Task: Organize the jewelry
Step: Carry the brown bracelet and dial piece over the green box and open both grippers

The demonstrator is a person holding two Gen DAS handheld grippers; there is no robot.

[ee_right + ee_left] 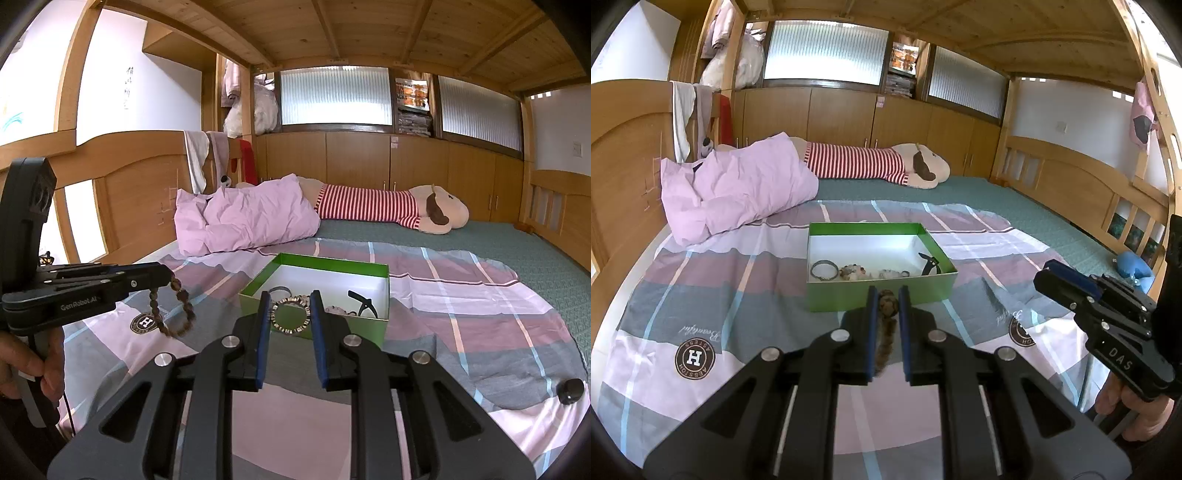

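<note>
A person's hand (26,365) is gripping the handle of the left gripper (168,275) at the left edge of the right wrist view. Its jaws are pinching narrow on a brown bead bracelet (173,310), which is hanging in a loop above the checked sheet (480,317). In the left wrist view the same gripper (887,301) is showing the beads (887,325) squeezed between its blue pads (872,332), just in front of the green box (879,291).

Behind, a pink pillow (243,218) is lying against the wooden headboard (140,199), and a stuffed toy in a striped shirt (373,206) is stretching along the far side of the bed.

In the middle the green box (354,266) is sitting open on the sheet. A grey ring-shaped bangle (824,270), a few pale bead pieces (855,274) and a black clip (929,263) are resting on its white floor.

The right gripper (290,314) is holding a silver link bracelet (290,314) between its pads, jaws partly closed around it, just in front of the near wall of the box. In the left wrist view this gripper (1067,275) is reaching in from the right edge; the bracelet cannot be made out there.

A small black knob-like object (570,390) is lying on the sheet at the far right.
</note>
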